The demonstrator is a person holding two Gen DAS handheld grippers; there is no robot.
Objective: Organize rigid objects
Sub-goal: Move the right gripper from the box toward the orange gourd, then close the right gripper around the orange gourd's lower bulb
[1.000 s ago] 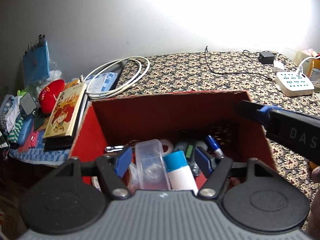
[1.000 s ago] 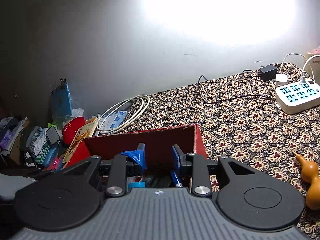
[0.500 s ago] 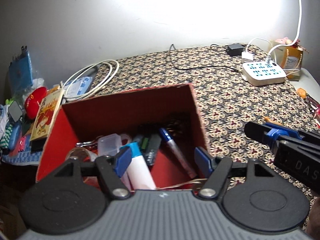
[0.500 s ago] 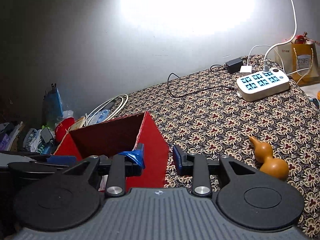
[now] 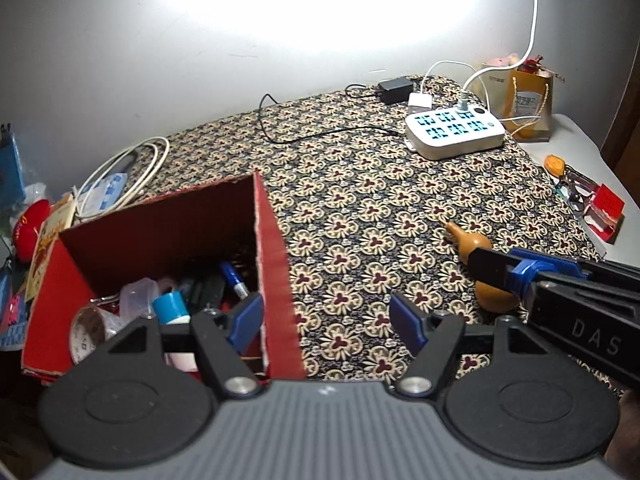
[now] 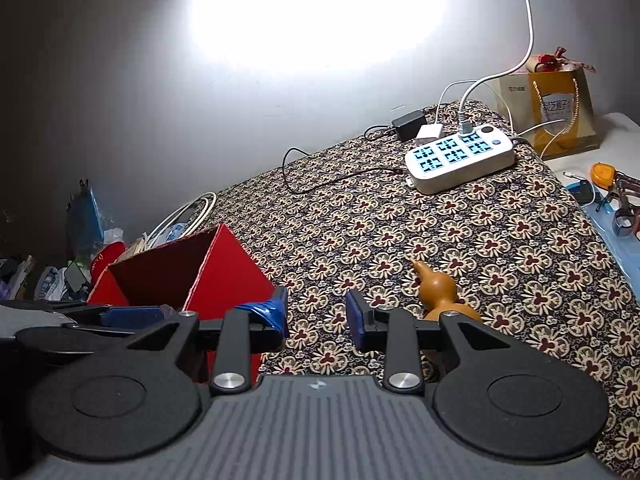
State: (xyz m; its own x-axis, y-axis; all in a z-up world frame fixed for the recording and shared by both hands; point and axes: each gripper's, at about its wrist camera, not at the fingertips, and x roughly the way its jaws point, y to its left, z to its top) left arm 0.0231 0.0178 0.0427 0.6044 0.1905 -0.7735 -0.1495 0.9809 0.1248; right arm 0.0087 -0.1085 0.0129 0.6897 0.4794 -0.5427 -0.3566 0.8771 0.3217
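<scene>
The right gripper (image 6: 316, 316) was seen with nothing between its jaws, which had just been opening; the left gripper (image 5: 326, 318) stood wide and empty. The wooden gourd (image 6: 440, 292) lay on the patterned cloth (image 6: 500, 240), right of the red box (image 6: 224, 272). A closure on its rounded, tapering body could be expected to squeeze it sideways and roll it away.

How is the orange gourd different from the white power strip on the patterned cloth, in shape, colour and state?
The gourd is orange-brown, rounded, with a narrow neck; the power strip is white, flat and oblong, with blue-lit sockets. The gourd lies loose with nothing attached; the power strip has cables plugged in. The gourd lies nearer the cameras, the strip near the wall. Both rest on the patterned cloth, outside the red box.
</scene>
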